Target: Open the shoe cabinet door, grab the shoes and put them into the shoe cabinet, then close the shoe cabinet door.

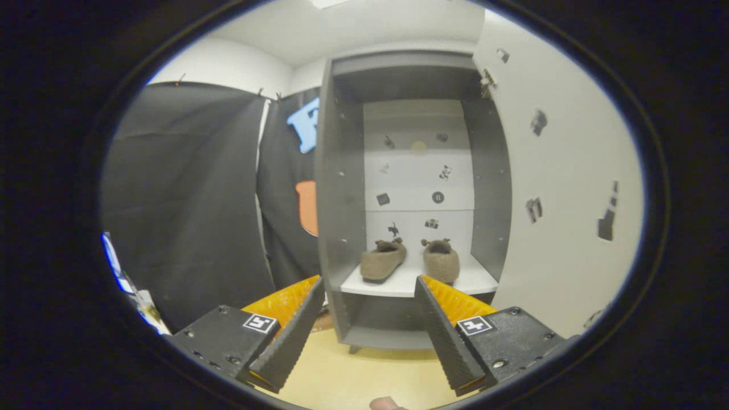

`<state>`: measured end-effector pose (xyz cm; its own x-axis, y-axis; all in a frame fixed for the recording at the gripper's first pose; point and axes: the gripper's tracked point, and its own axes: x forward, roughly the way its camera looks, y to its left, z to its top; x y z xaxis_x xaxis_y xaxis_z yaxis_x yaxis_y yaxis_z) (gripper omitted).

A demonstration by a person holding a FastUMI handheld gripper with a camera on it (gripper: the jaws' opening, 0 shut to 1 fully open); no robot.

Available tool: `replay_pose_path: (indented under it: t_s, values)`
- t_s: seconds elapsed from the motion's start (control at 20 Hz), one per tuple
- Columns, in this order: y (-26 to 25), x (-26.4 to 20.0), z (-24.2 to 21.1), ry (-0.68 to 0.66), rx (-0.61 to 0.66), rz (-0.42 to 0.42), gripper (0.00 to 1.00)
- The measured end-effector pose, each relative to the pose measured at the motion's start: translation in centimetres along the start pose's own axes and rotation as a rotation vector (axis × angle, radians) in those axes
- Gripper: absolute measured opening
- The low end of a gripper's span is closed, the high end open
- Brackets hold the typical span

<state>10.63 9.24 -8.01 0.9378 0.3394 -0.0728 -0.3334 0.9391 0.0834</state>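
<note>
Two shoes [409, 260] on shoe cabinet [342, 188] shelf, door [561, 188] open, tongs [370, 285] apart, empty

Two shoes [410, 259] side by side on one shelf [398, 283] of one shoe cabinet [342, 193]; one door [564, 188] open beside cabinet; two fingers [296, 336] spread apart.

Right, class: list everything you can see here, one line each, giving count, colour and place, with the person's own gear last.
Shoe cabinet: one, grey, standing on the floor beyond the fingers.
Cabinet door: one, white, swung open beside the cabinet.
Slippers: two, brown, side by side on the white shelf.
Floor: yellowish, under the cabinet.
Booth cloth: black, beside the cabinet.
Gripper: one, fingers apart, holding nothing, short of the shelf.
</note>
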Motion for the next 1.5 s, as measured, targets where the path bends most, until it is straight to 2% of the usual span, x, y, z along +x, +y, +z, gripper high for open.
replay_pose_path:
  t_s: [0.2, 0.45, 0.55, 0.7, 1.0, 1.3, 1.5]
  values:
    - [-1.0, -8.9, 2.1, -0.116, -0.093, -0.077, 1.0]
    - [-2.6, -16.4, 1.7, -0.114, -0.098, -0.035, 1.0]
    - [-5.1, -18.7, 2.5, -0.136, -0.134, -0.056, 1.0]
    - [-10.0, -22.4, 3.2, -0.166, -0.139, -0.133, 1.0]
    - [-21.4, -28.2, 3.5, -0.167, -0.09, -0.279, 1.0]
    - [-30.9, -32.7, 4.4, -0.184, -0.133, -0.419, 1.0]
    - [-33.3, -31.0, 3.6, -0.169, -0.087, -0.408, 1.0]
